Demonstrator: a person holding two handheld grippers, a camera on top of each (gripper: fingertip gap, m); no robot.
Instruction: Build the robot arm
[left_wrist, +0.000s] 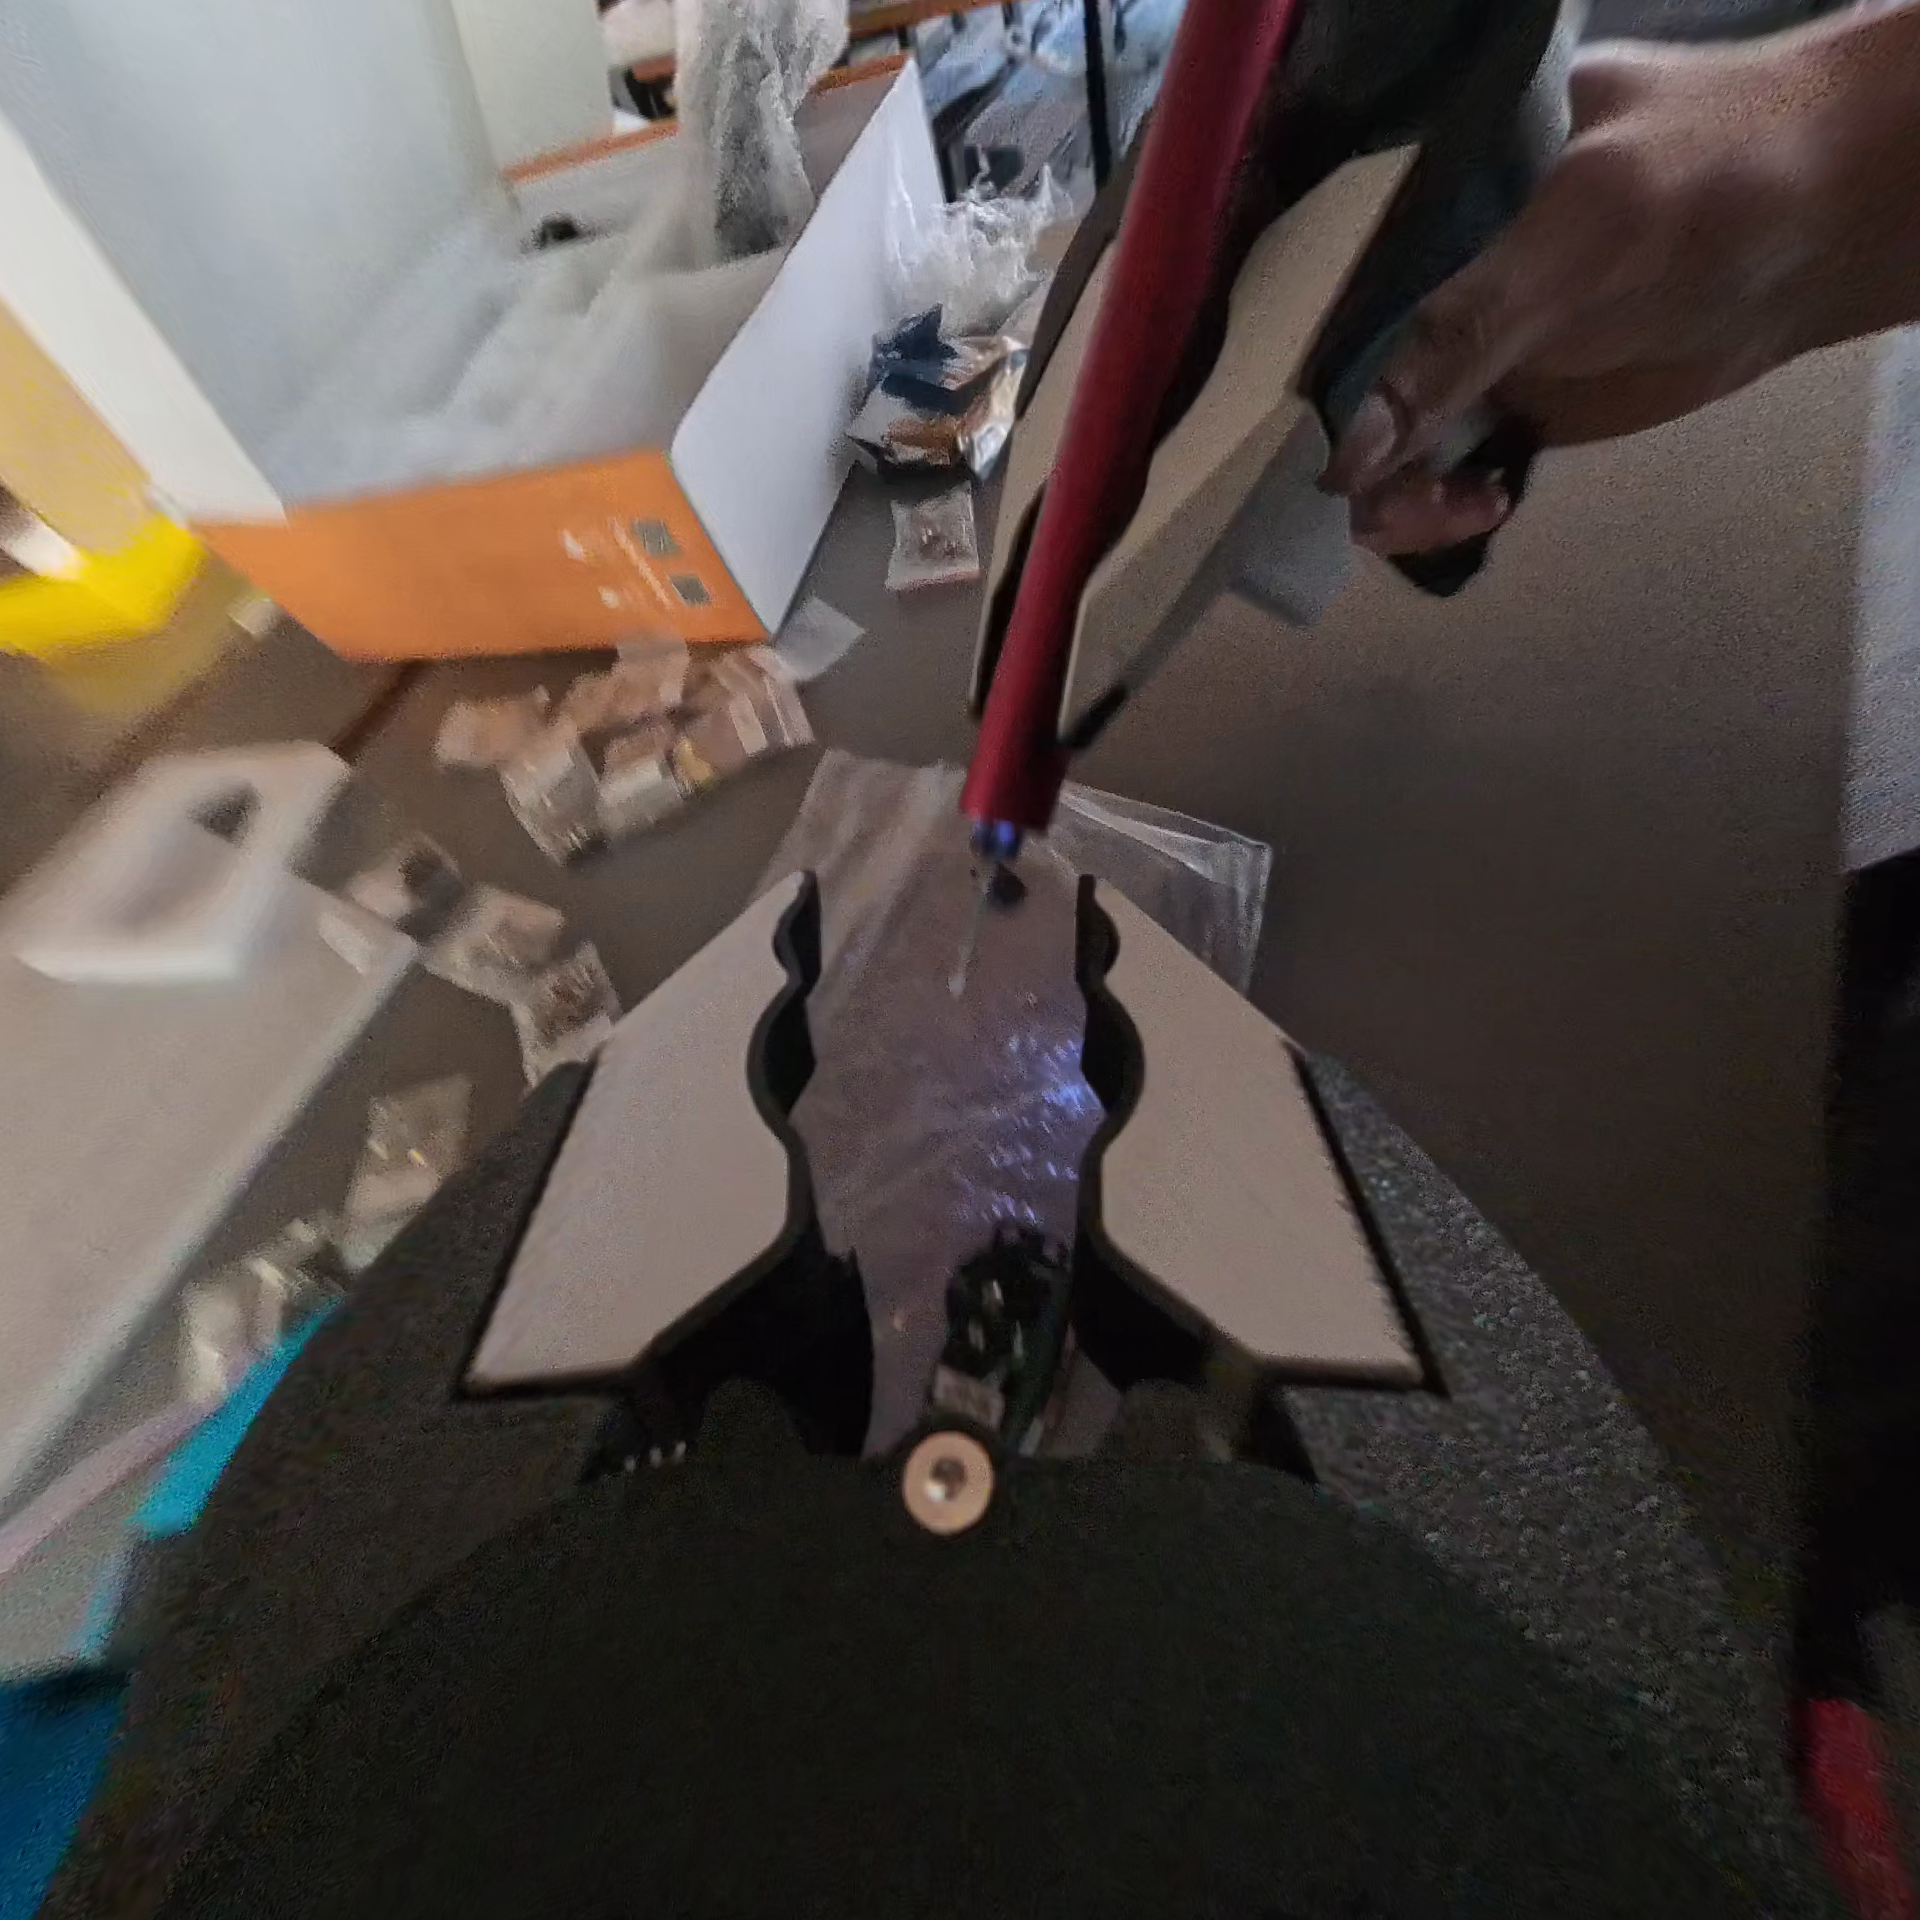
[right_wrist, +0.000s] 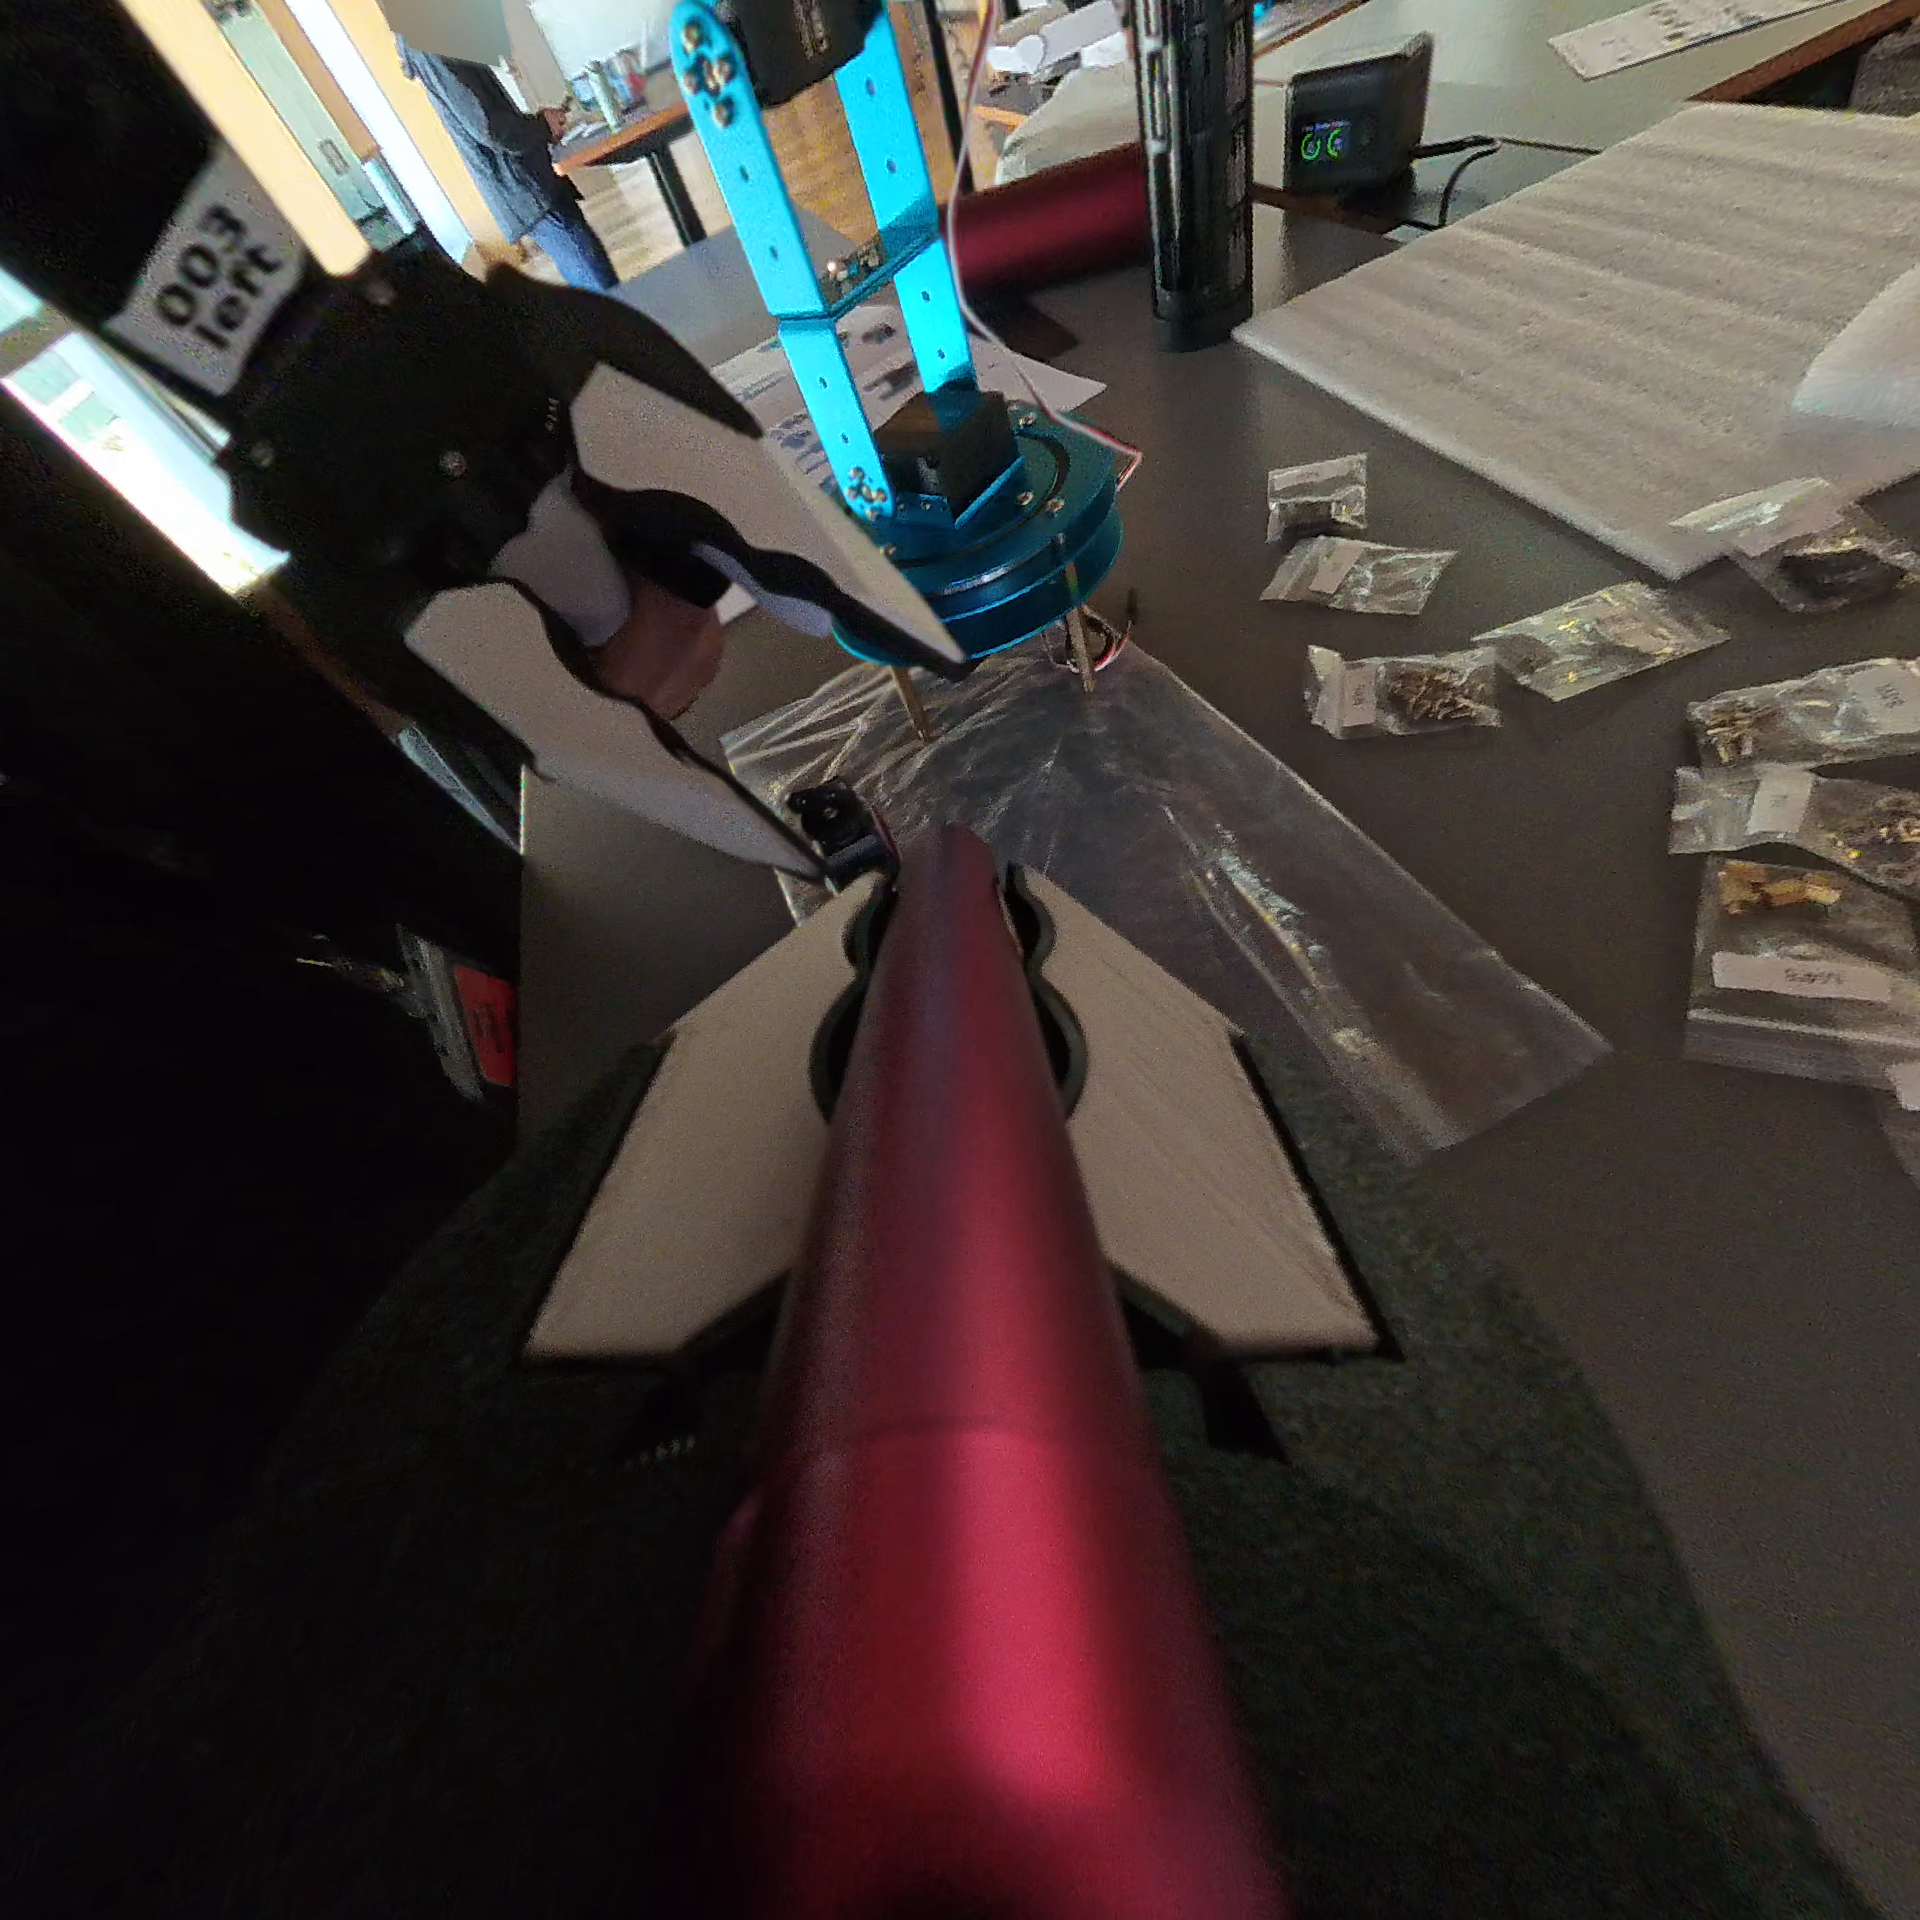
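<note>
Crinkled clear plastic bag (left_wrist: 935, 1091), light and slippery, lies between my left gripper's (left_wrist: 943, 904) parted fingers above a small black servo (left_wrist: 1003, 1299); right view: my right gripper (right_wrist: 948, 883) clamps a rigid red screwdriver (right_wrist: 956, 1351) mid-shaft.

This looks like a workshop or hobby lab for building small robots. A grey table (right_wrist: 1558, 1299) is strewn with small clear bags of screws and metal parts (right_wrist: 1403, 694), beside a flat sheet of white foam packing (right_wrist: 1558, 312). A half-built blue metal robot arm (right_wrist: 914, 416) stands on thin legs on a clear plastic sheet (right_wrist: 1195, 831), with thin wires trailing from it. Behind it sits a small black box with a lit screen (right_wrist: 1345, 130), cabled up. An opened orange and white cardboard box (left_wrist: 499, 561) and bubble wrap (left_wrist: 758, 114) lie on the table. Further back stand more tables, and a person (right_wrist: 520, 145) stands at one of them.
</note>
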